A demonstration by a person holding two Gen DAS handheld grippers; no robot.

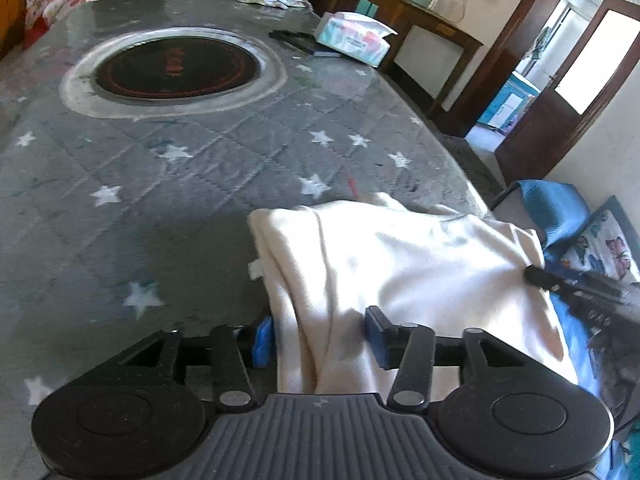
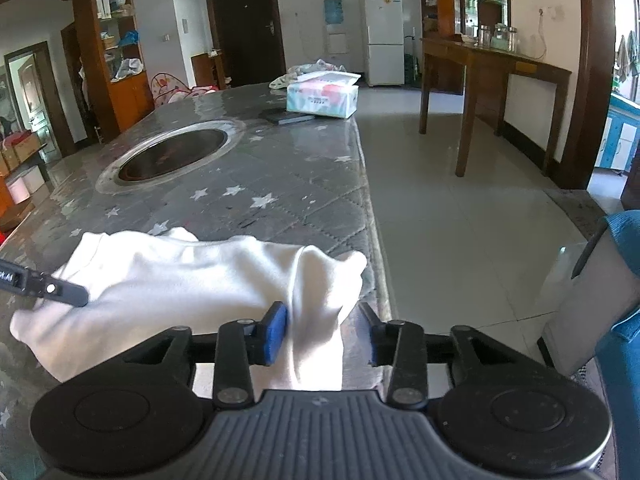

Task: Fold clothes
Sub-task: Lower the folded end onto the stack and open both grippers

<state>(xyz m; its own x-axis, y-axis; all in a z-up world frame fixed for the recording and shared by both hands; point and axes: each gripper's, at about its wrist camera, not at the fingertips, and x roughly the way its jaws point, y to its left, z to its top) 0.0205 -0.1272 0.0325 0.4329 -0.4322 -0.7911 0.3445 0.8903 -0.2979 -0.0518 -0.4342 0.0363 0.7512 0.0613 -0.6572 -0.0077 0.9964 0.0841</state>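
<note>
From my left wrist camera I see the white garment (image 1: 400, 264) bunched on the near right part of the star-patterned table cover (image 1: 168, 184), one fold of it running down between the blue pads (image 1: 378, 336) of my left gripper (image 1: 320, 338); the jaws stand apart, and the cloth lies loose between them, close against the left pad while the right pad seems just clear of it; the tip of my right gripper (image 1: 560, 280) rests at the cloth's right edge.

From the right wrist camera the same garment lies by the table's near edge, next to the drop to the tiled floor (image 2: 460, 208); my right gripper (image 2: 328, 338) is likewise parted, its left pad against a fold, its right pad standing free over the table edge.

Farther up the table sit the round inset burner (image 2: 172, 154), a dark flat object (image 2: 290, 117), a tissue box (image 2: 322, 96) and a crumpled patterned cloth (image 2: 308, 70); a wooden side table (image 2: 492, 68) stands at the wall.
</note>
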